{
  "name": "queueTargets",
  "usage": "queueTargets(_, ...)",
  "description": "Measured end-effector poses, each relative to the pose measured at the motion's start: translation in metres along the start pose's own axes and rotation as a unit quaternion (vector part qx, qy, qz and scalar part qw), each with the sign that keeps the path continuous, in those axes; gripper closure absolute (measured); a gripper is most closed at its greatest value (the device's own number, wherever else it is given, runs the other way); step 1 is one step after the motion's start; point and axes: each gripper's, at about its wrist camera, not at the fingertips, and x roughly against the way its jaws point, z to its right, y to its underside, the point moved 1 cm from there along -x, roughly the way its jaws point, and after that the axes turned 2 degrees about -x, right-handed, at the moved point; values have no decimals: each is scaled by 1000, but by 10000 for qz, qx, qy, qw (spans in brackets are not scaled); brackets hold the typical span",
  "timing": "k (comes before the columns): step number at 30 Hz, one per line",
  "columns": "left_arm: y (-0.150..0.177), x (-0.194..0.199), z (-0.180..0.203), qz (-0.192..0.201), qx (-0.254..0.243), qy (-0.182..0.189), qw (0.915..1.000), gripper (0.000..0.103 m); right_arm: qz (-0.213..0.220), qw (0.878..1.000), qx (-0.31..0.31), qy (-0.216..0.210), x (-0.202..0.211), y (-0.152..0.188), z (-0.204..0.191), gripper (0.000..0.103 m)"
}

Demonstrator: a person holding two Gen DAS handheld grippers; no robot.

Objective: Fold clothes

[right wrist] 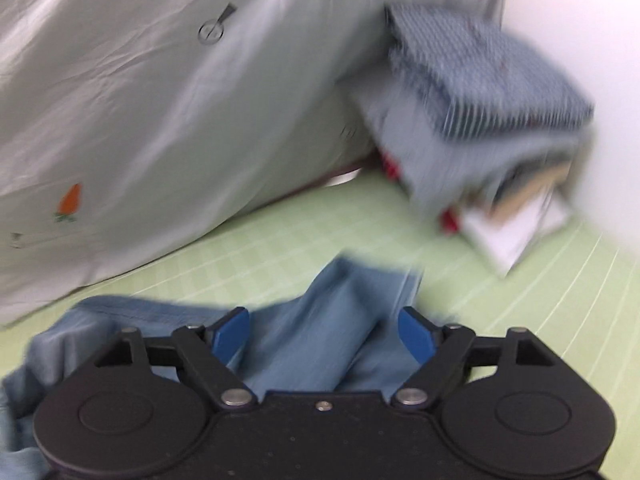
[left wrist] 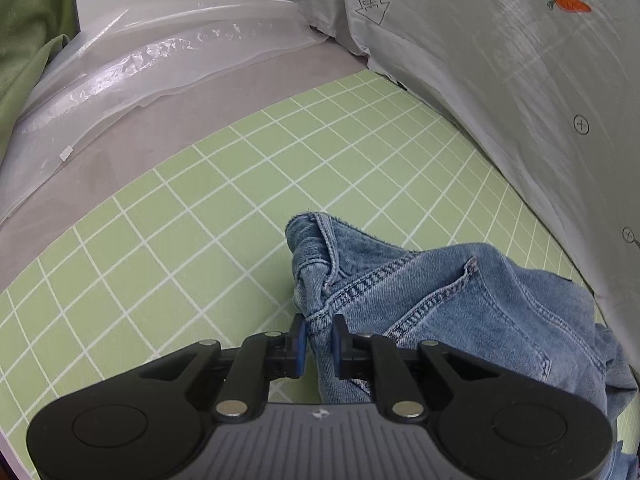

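A pair of blue jeans (left wrist: 448, 304) lies crumpled on the green grid mat (left wrist: 200, 216). My left gripper (left wrist: 319, 346) is shut on a seamed edge of the denim, which passes up between its blue pads (left wrist: 301, 348). In the blurred right wrist view, my right gripper (right wrist: 324, 334) stands open above the jeans (right wrist: 320, 344). The cloth lies under and between its spread blue pads (right wrist: 416, 334), and they do not press on it.
A grey quilt with a carrot print (left wrist: 520, 80) slopes along the mat's far side. Clear plastic bags (left wrist: 160, 56) lie at the left. A stack of folded clothes (right wrist: 480, 120) with white items under it sits on the mat (right wrist: 520, 280) at the right.
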Motion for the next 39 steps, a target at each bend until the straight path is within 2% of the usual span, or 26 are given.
queueTargets(3,-1,-8,0,-141,10,-42,9999,89,-344,9990,68,-261,-10,25,-18,22)
queueTargets(7,-2,-13,4,-223,-65,-76,9997,89,-668,9965,238,-450,-28,44,-48,28)
queueTargets(11,-2,-11,3,-207,-89,-61,9997,90,-944,9938,265,-532,-45,54,-61,49)
queueTargets(12,-1,-9,2,-193,-102,-44,9998,90,-996,9933,295,-501,-47,57,-62,64)
queueTargets(13,0,-7,2,-177,-151,-25,9997,91,-1048,9928,326,-470,-49,59,-63,87)
queueTargets(14,1,-4,3,-159,-238,-3,9996,91,-1038,9928,327,-501,-47,60,-62,97)
queueTargets(19,12,20,-2,82,-355,174,9992,92,-628,9960,337,-545,-10,62,-46,98)
queueTargets(23,27,39,-3,175,-494,263,9983,92,-311,9986,77,-423,40,65,-11,98)
queueTargets(26,44,52,-4,185,-670,261,9972,91,-125,9995,-111,-274,78,72,20,98)
queueTargets(31,68,72,-23,92,-601,300,9977,91,212,9995,-243,-27,135,74,54,99)
queueTargets(34,74,84,-37,90,-486,311,9983,91,434,9990,-120,5,158,66,56,99)
queueTargets(39,71,91,-52,215,-187,326,9991,91,834,9952,373,-340,155,35,15,99)
